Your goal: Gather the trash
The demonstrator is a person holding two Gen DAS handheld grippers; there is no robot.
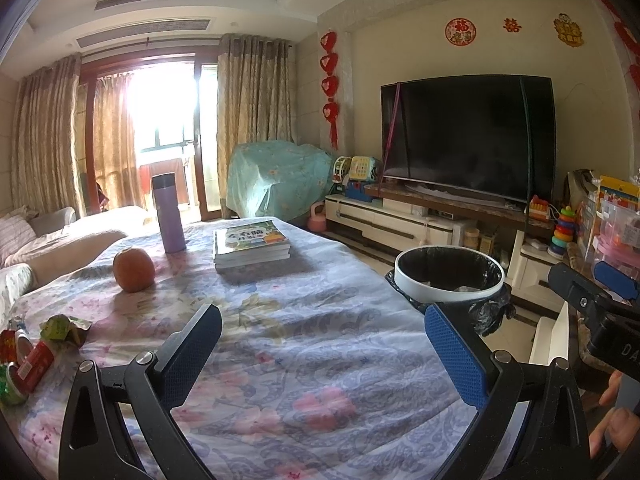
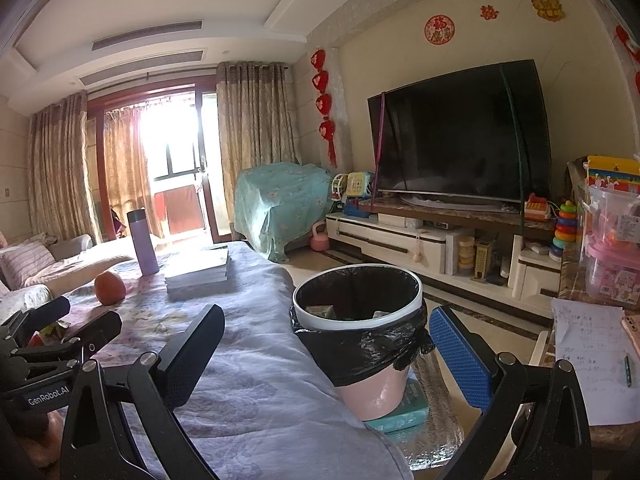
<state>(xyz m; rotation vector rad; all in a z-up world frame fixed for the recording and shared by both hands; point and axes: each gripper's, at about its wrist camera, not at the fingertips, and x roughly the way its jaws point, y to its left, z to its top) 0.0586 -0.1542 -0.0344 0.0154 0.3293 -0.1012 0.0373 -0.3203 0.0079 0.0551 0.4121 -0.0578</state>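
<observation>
Surveying: table under a flowered cloth [image 1: 320,320], both tools hovering empty.
Left gripper [image 1: 320,344]: jaws wide apart, holding nothing.
Right gripper [image 2: 326,344]: jaws wide apart, holding nothing.
Wrappers [image 1: 28,352]: crumpled red and green pile, near left edge of table.
Bin [image 2: 356,312]: black-lined, right of table, some scraps inside.
Handling: likely light, crinkly, slippery; pinch a raised fold, not the flat.
Not trash: orange [image 1: 134,269], bottle [image 1: 169,213], books [image 1: 252,246].
</observation>
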